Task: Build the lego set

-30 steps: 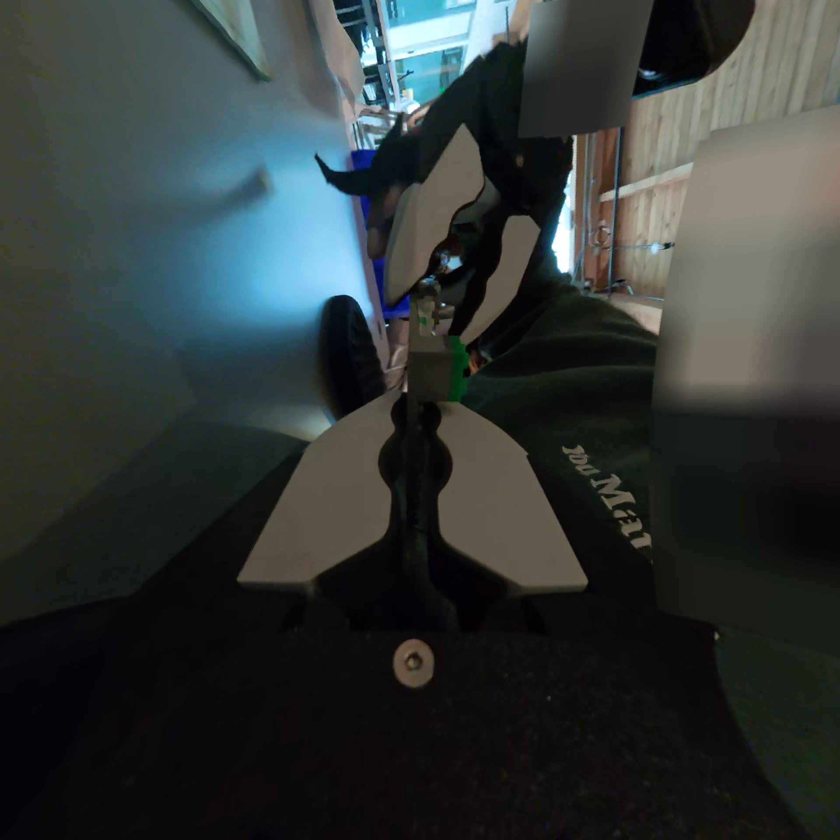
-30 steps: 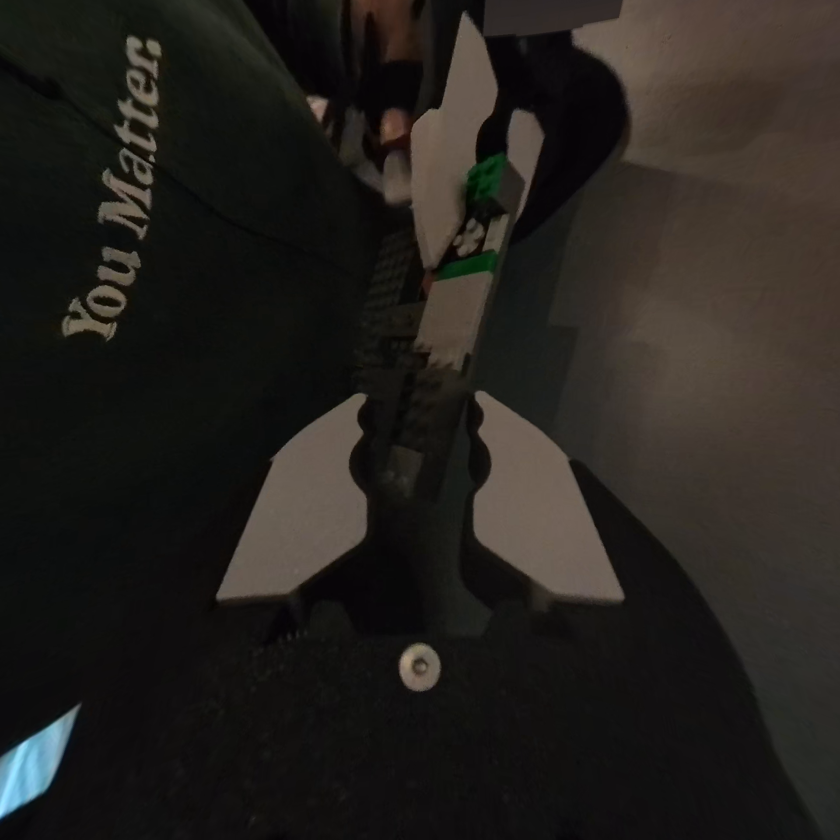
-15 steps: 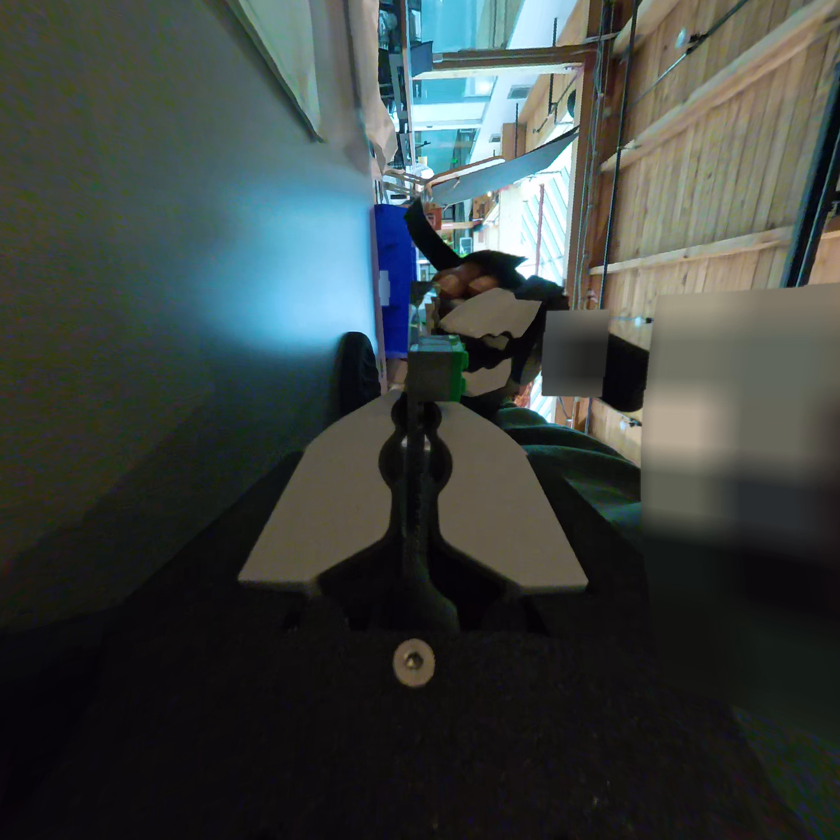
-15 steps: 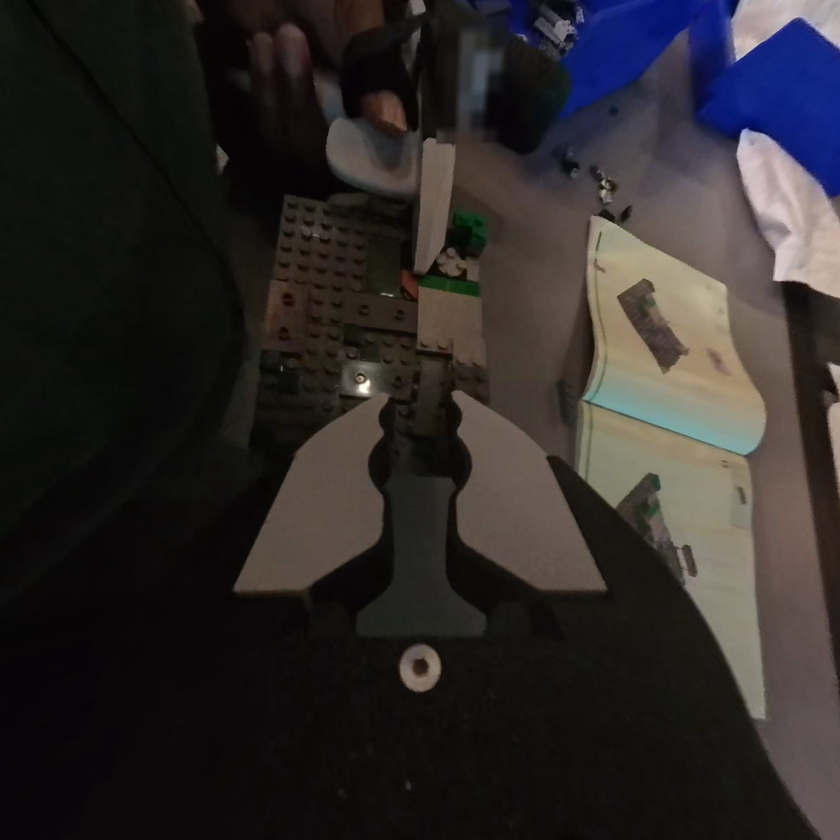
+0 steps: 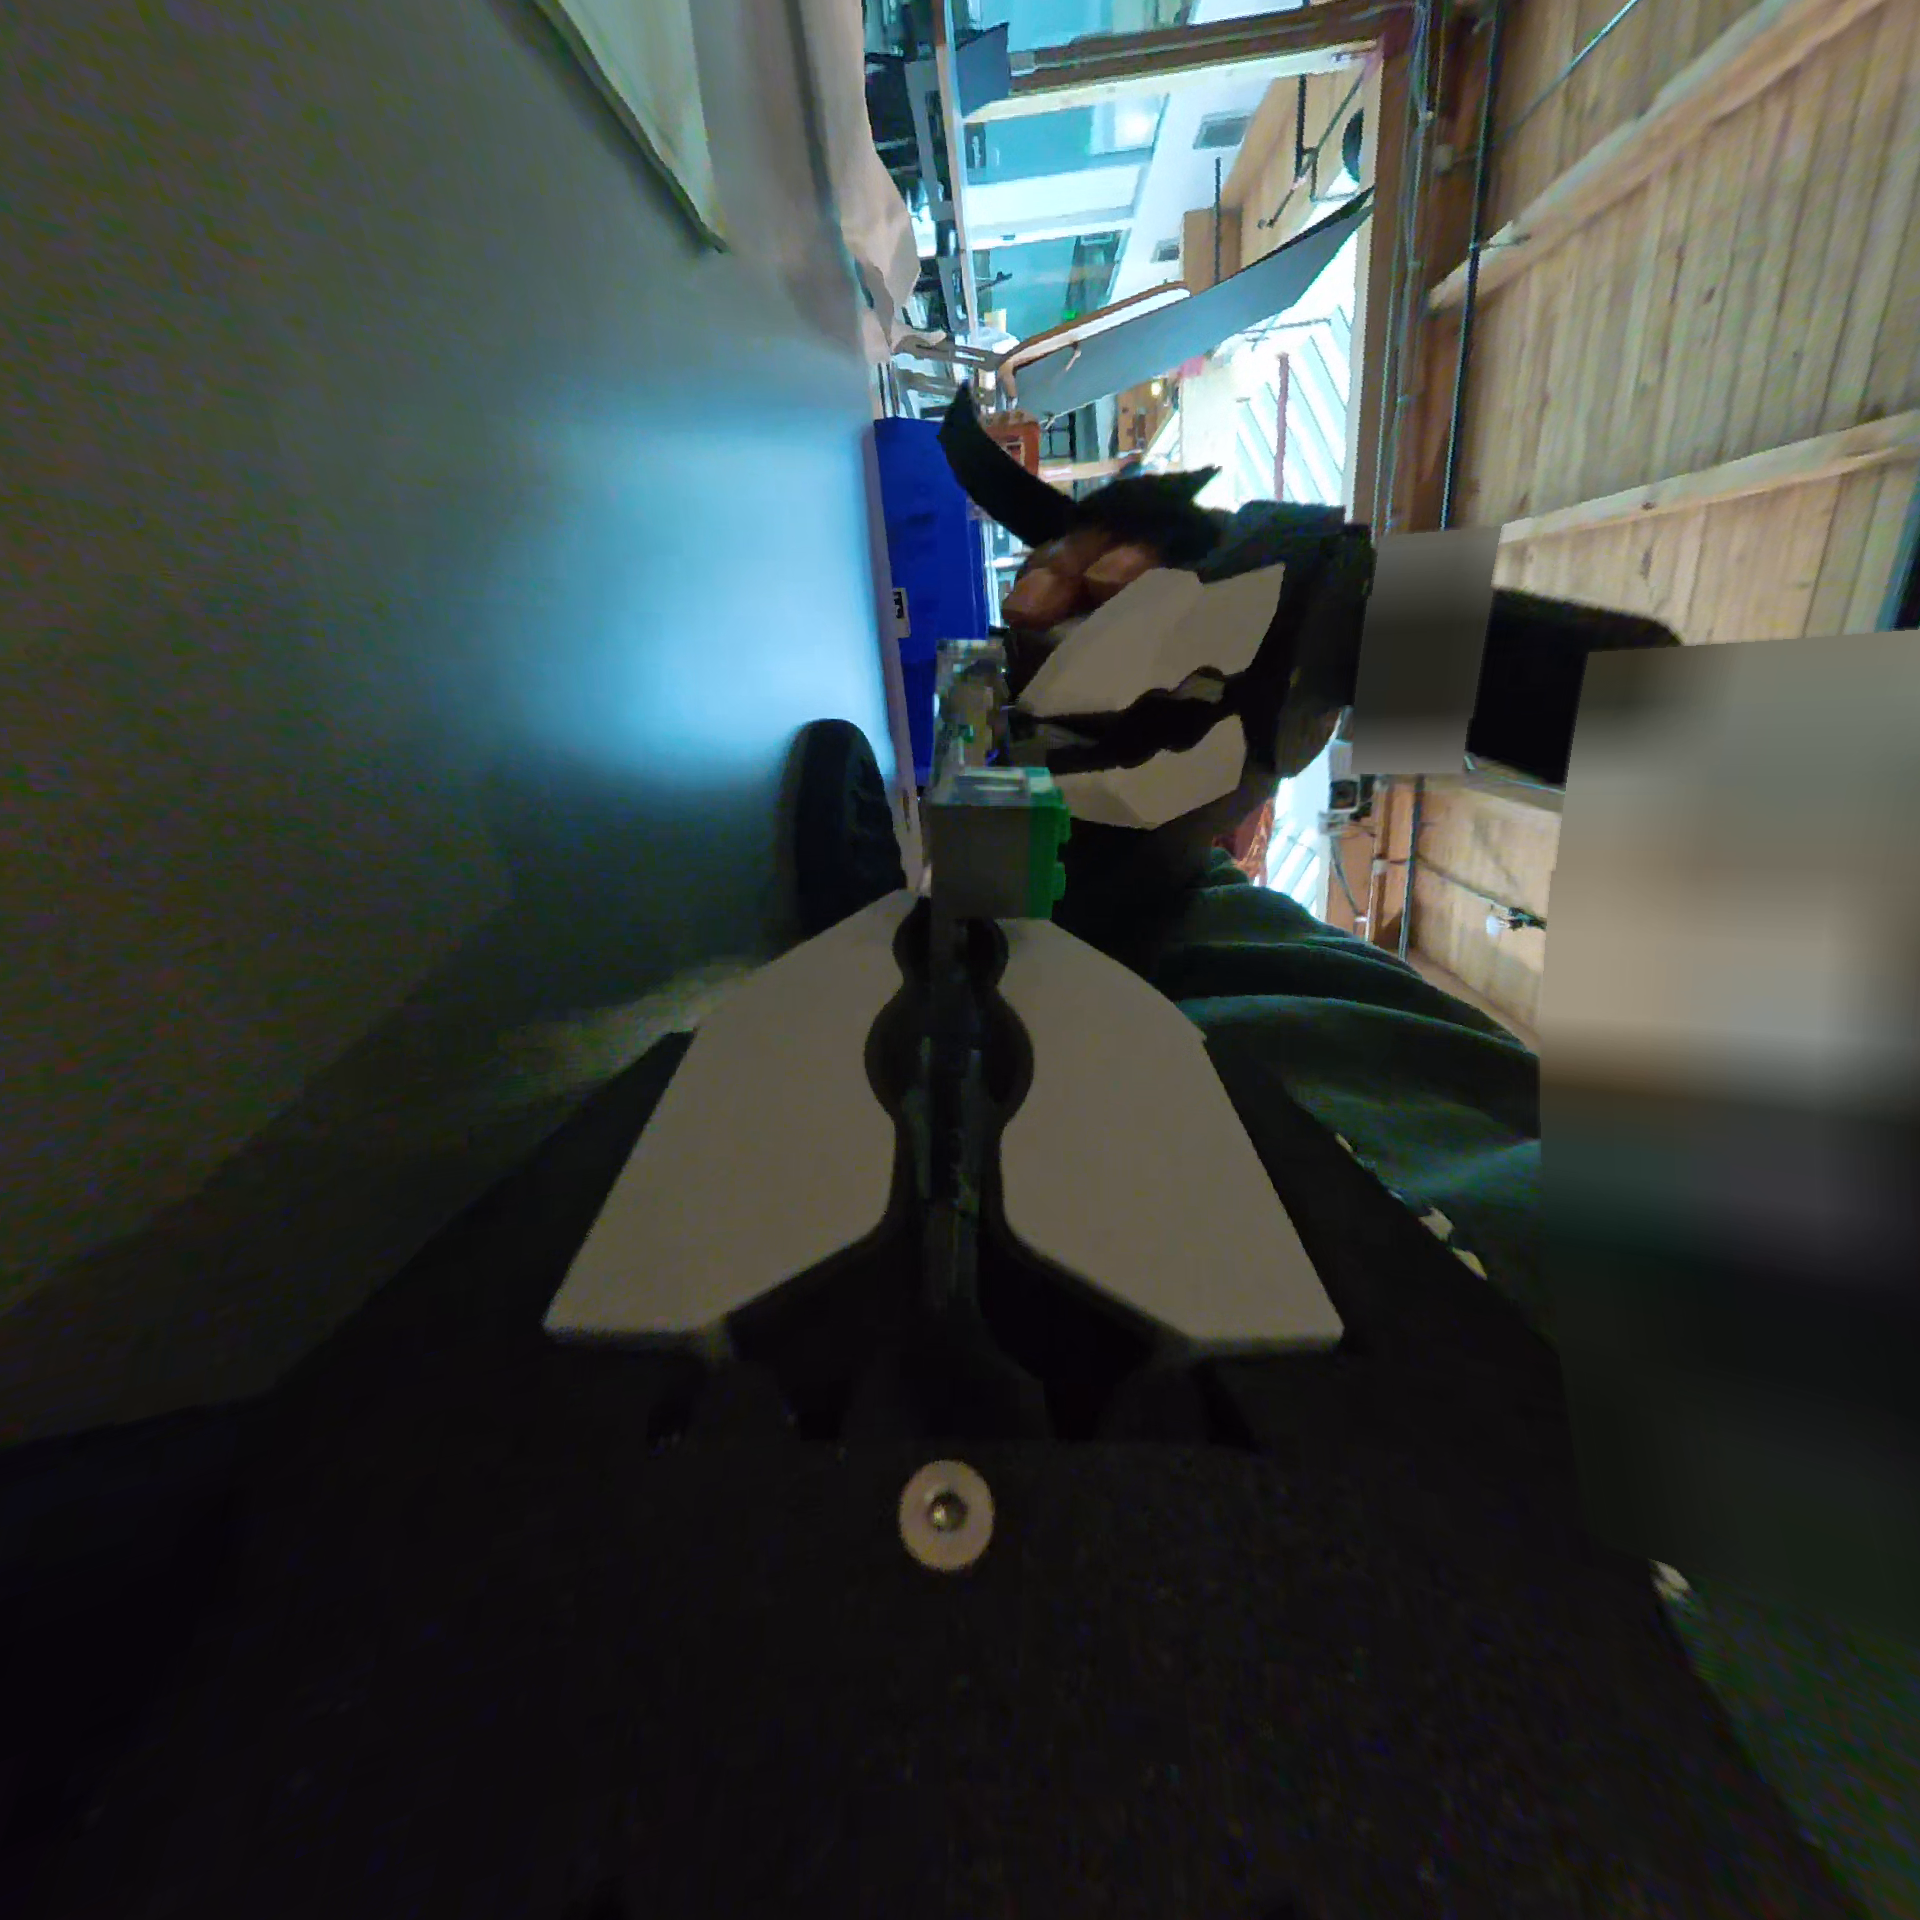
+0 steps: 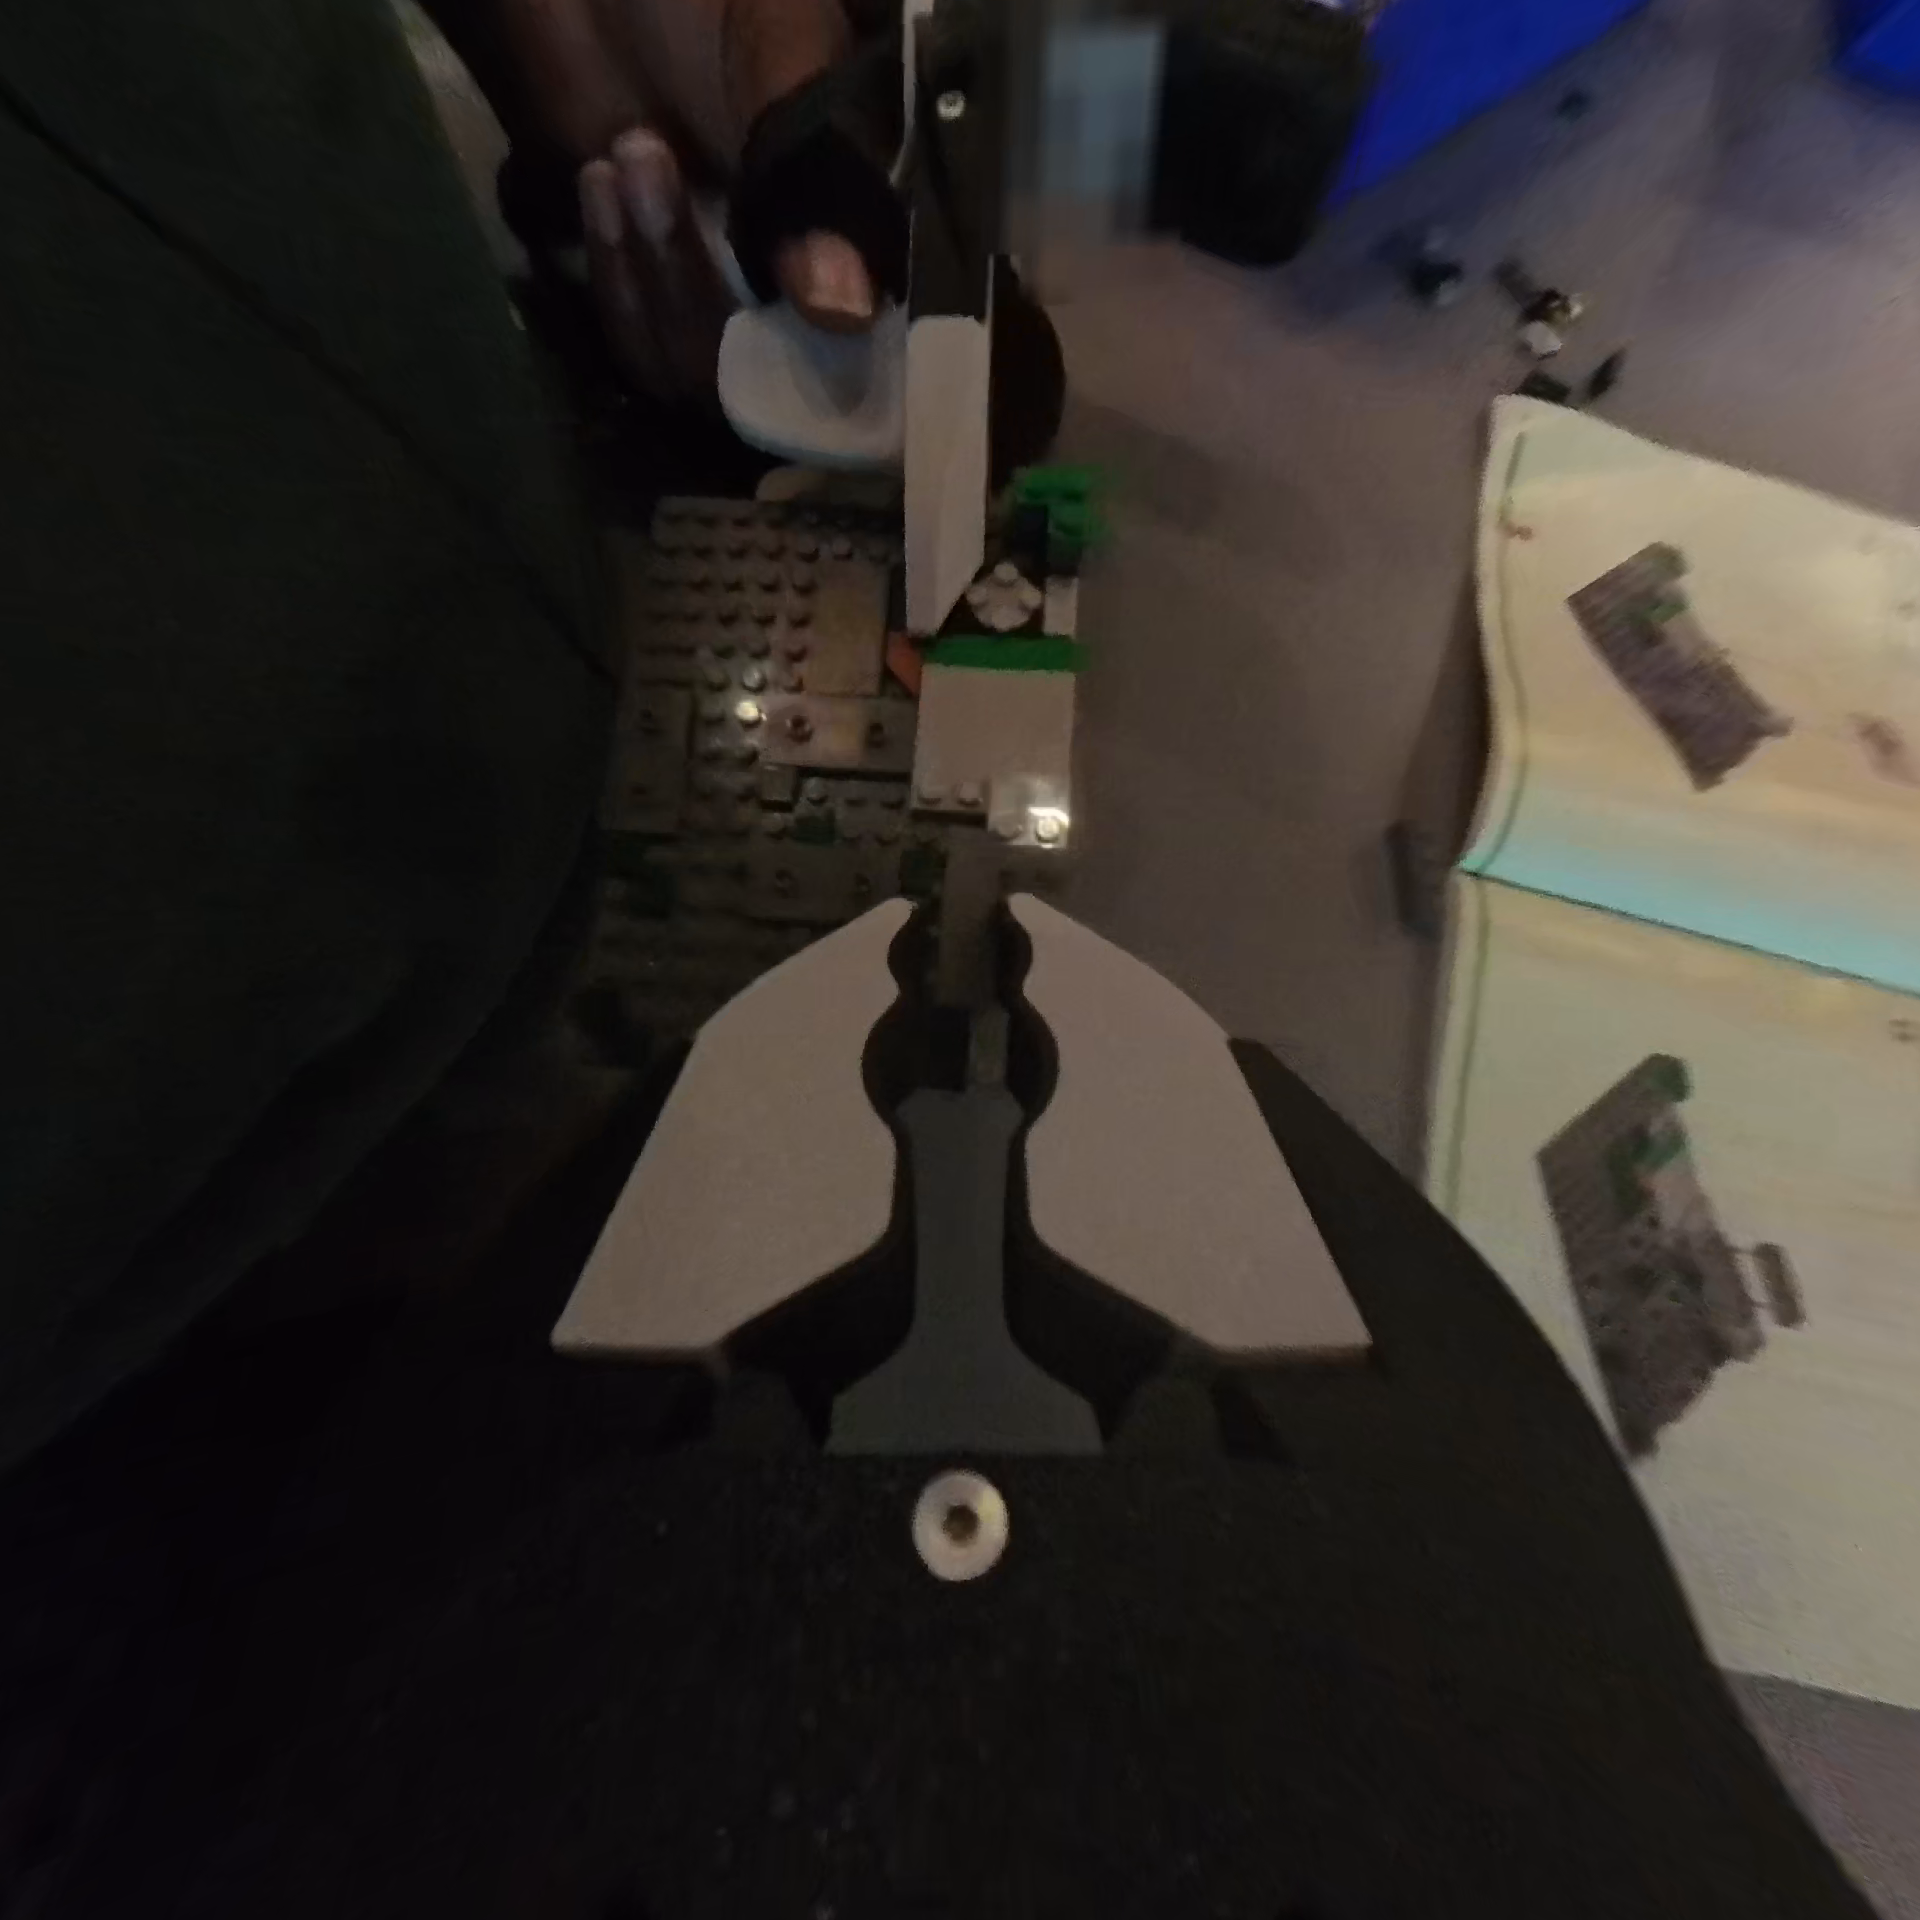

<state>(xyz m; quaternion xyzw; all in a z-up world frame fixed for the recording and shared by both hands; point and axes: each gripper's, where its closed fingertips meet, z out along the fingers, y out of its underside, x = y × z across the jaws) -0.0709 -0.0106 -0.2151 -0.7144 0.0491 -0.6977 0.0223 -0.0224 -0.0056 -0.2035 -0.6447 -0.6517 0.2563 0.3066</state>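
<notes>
Since a second ago the Lego build has swung down from in front of the dark sweatshirt to lie above the grey table, and the open instruction booklet has come into the right wrist view.

The right gripper is clamped on the near edge of the build, its pale fingers drawn close around a thin grey plate that runs back between them. The left gripper is likewise pinched shut on the same build from the opposite end, with a grey block and a green brick sitting just past its tips.

In the right wrist view the build is a dark studded baseplate with a raised light-grey strip along its right side, a green band and a green piece at the far end. The left gripper's white finger stands edge-on over that strip, and a person's hand in a fingerless black glove holds it from behind.

The booklet lies open well to the right of the build, its pages showing pictures of the model. Small loose parts are scattered on the table beyond it, near a blue bin.

In the left wrist view the table stands on end at left, with a black tyre and a blue bin against it; wooden wall panels fill the right.
</notes>
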